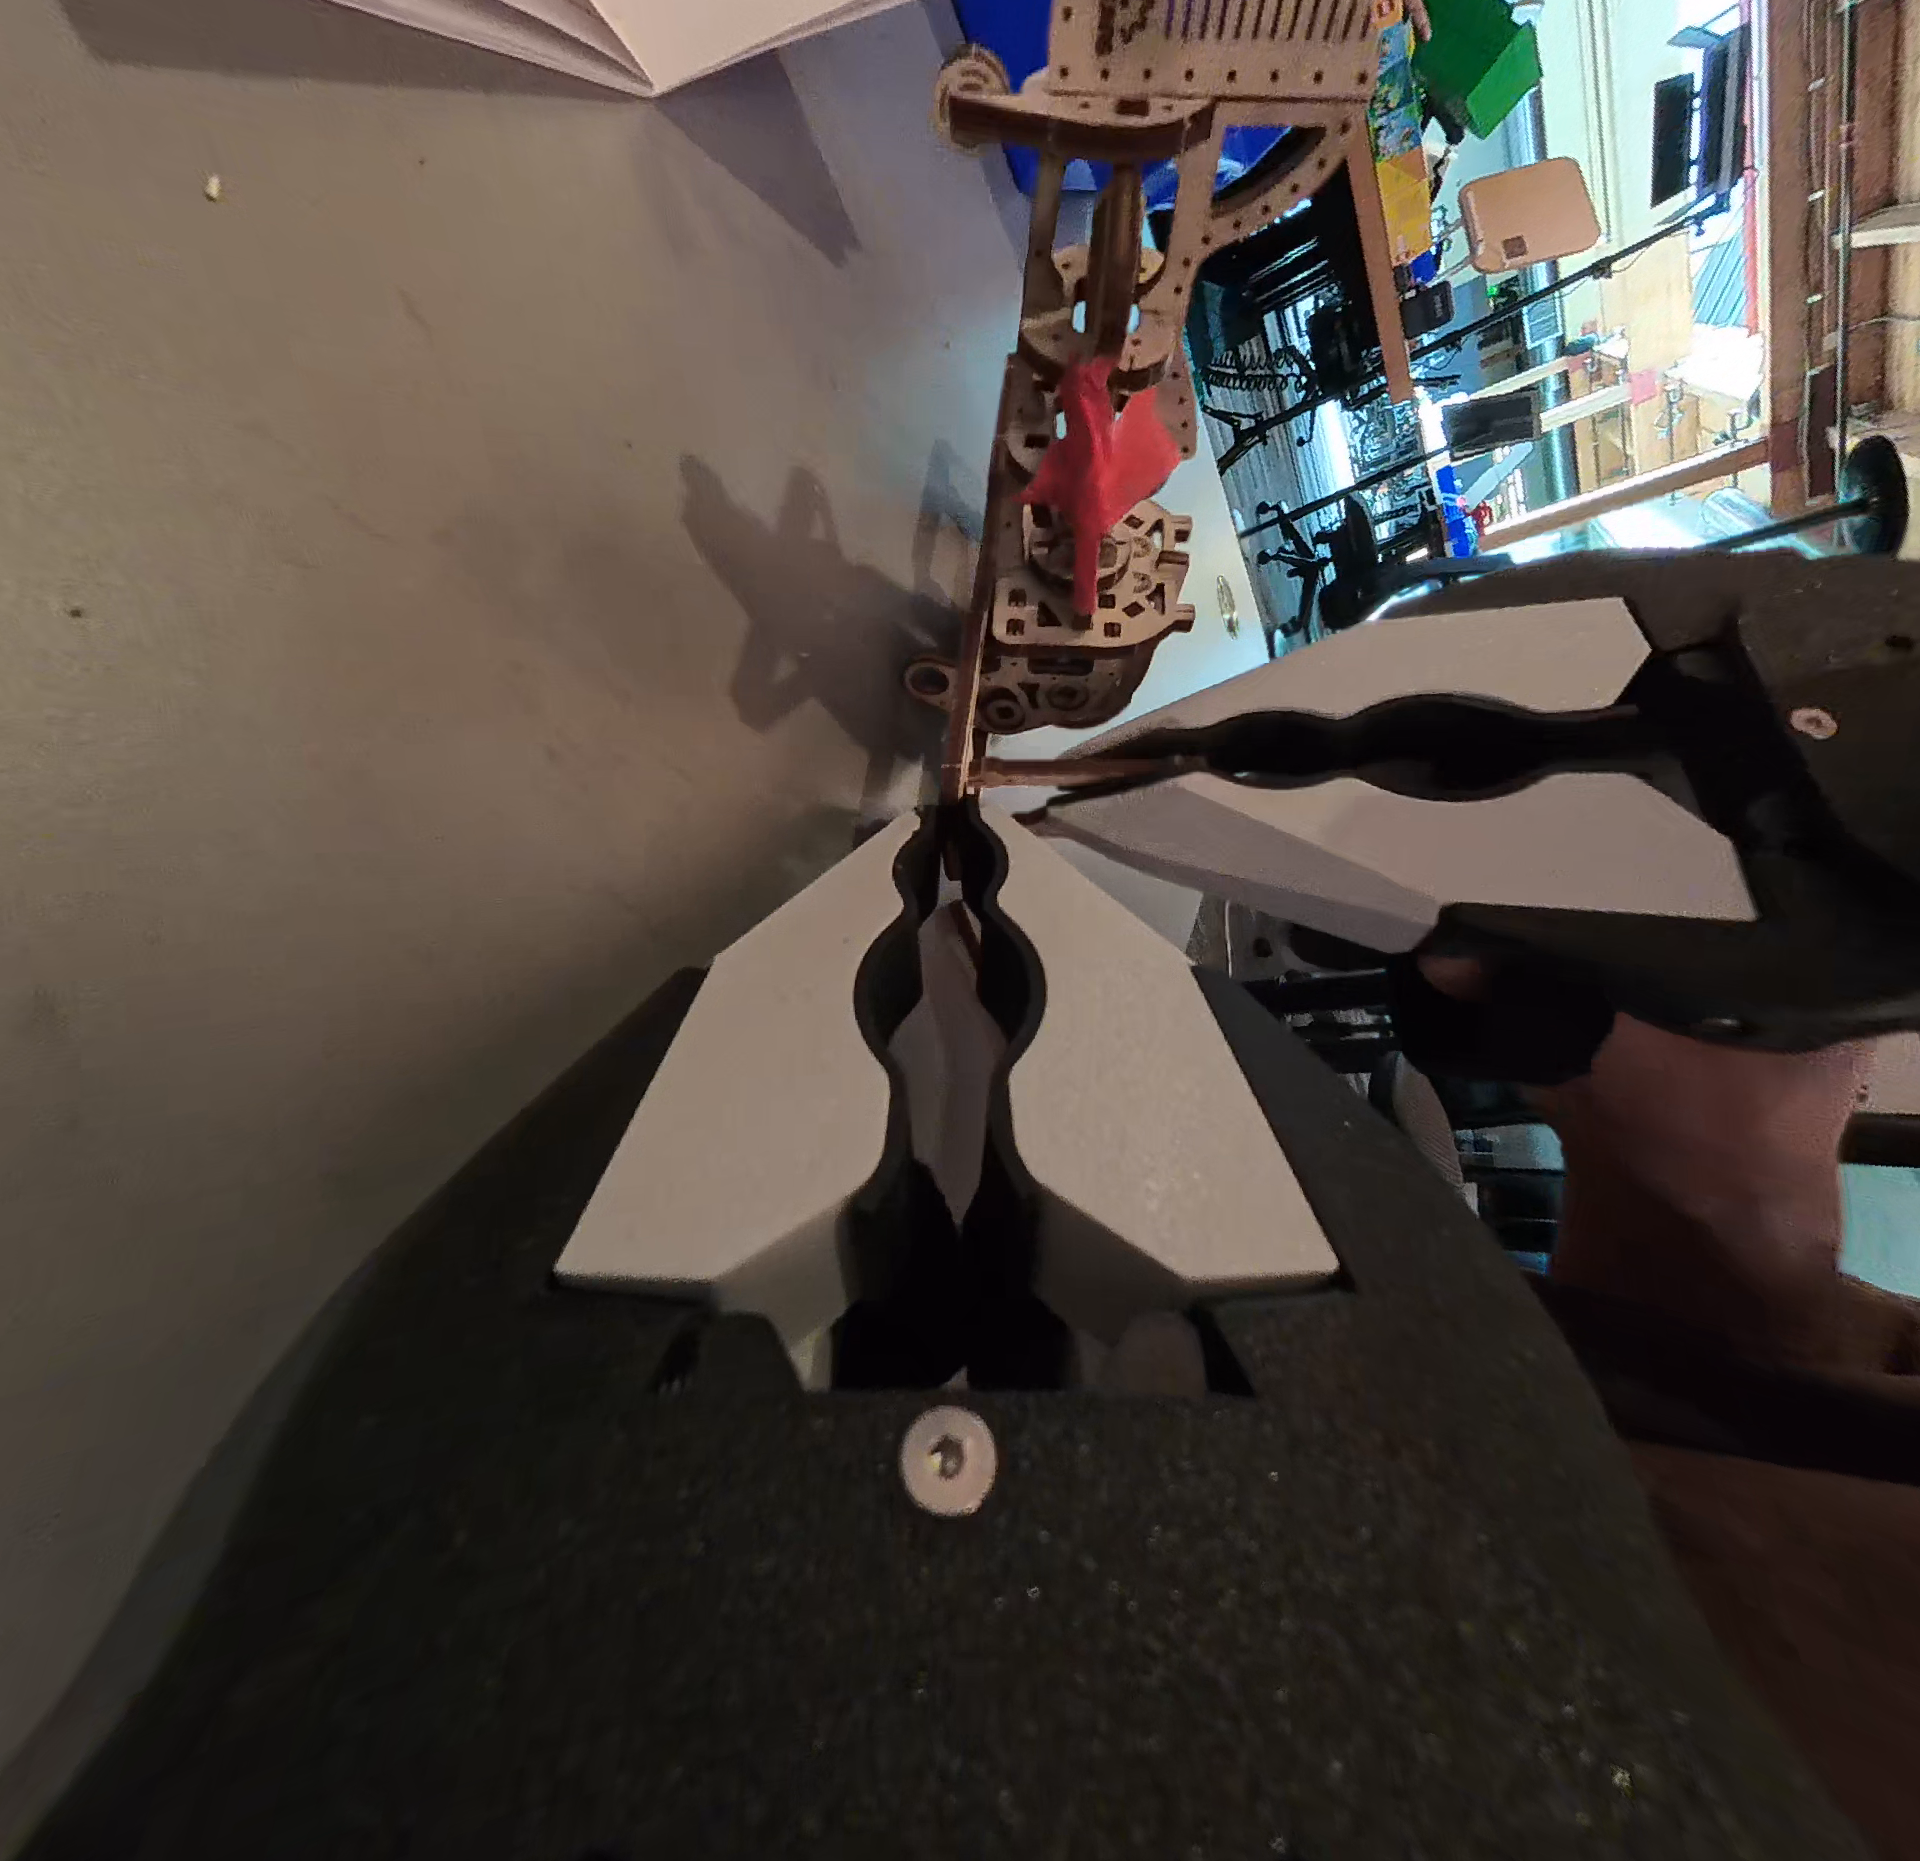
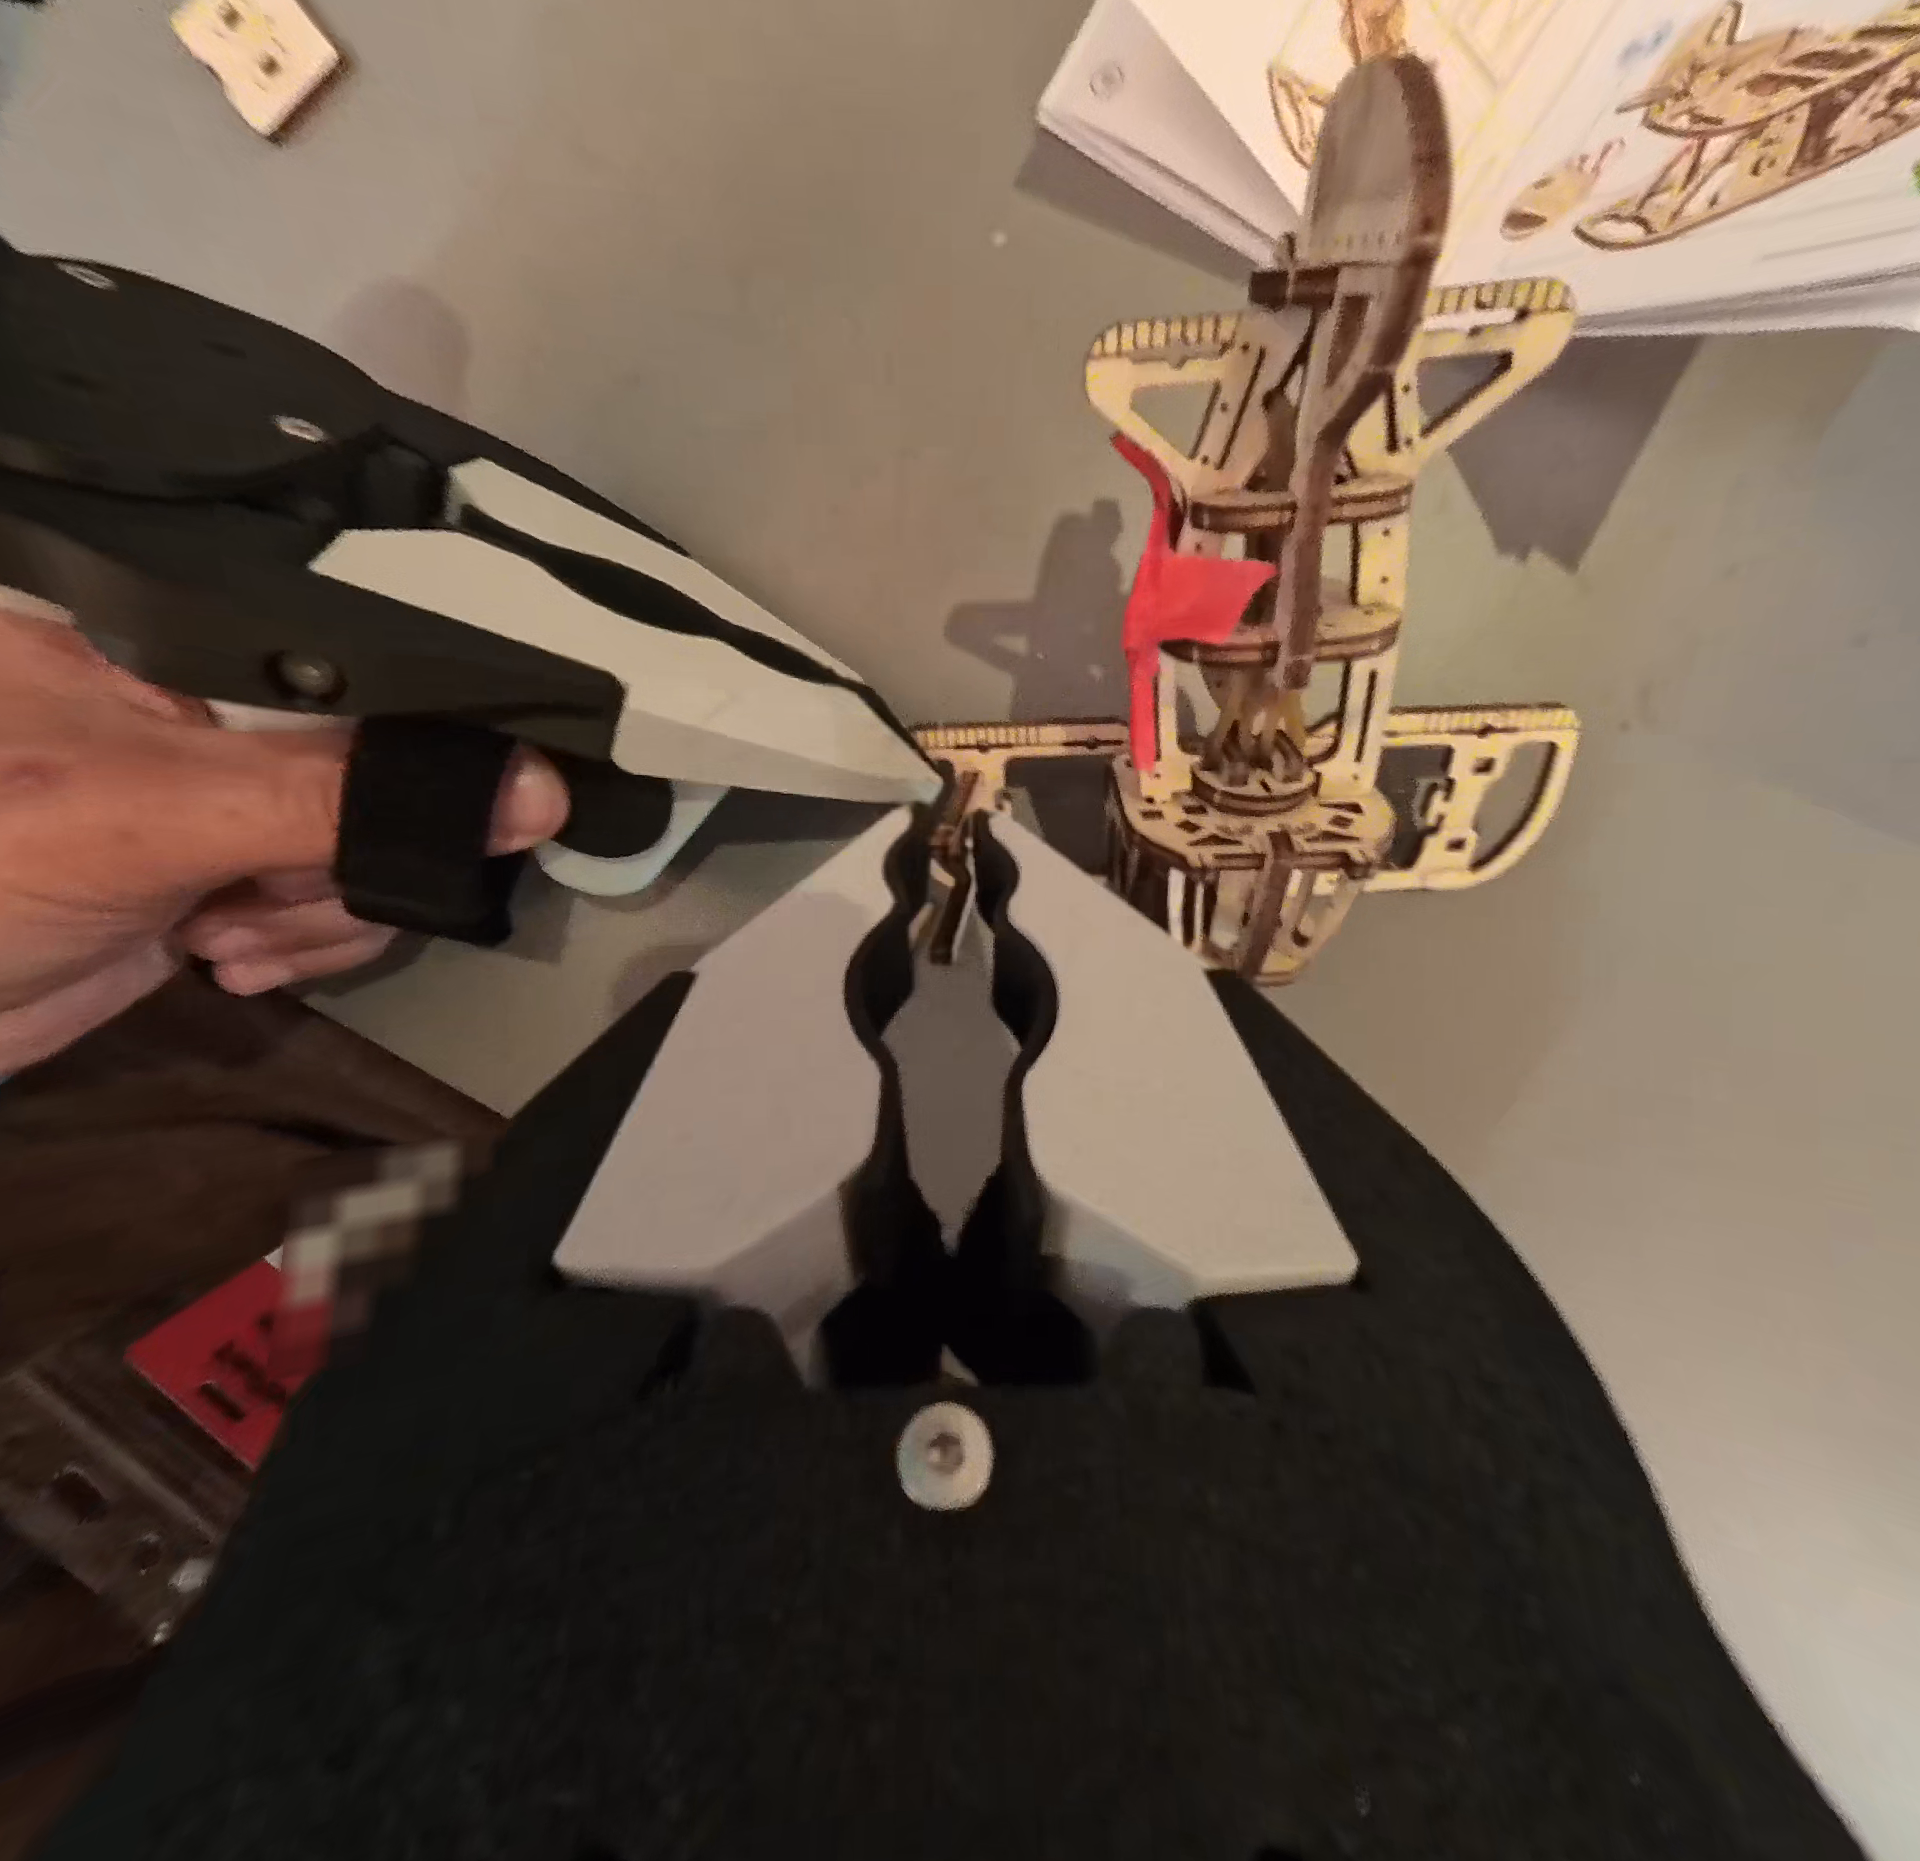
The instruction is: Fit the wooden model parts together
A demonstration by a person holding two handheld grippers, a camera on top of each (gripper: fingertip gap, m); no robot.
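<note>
Right gripper [image 2: 951, 835]: low centre of its own view; jaws nearly closed, pinching a small wooden part [image 2: 948, 902] at their tips.
Left gripper [image 1: 948, 845]: jaws closed on the thin edge of the wooden model [image 1: 1081, 523], at its near wing tip.
Meeting point: centre of each frame, both grippers' tips touching or just apart at that wing edge.
Model: stood centre to upper right, apparently held above the grey counter [image 1: 364, 564]; a red scrap [image 1: 1096, 461] hung from its middle.
Handling: looked light, stiff, brittle laser-cut ply; thin struts would likely snap if twisted.
Hold: solid frame edges, not the gears.
Far: open instruction booklet [image 2: 1558, 118], upper right; a loose wooden piece [image 2: 255, 55], upper left.
</note>
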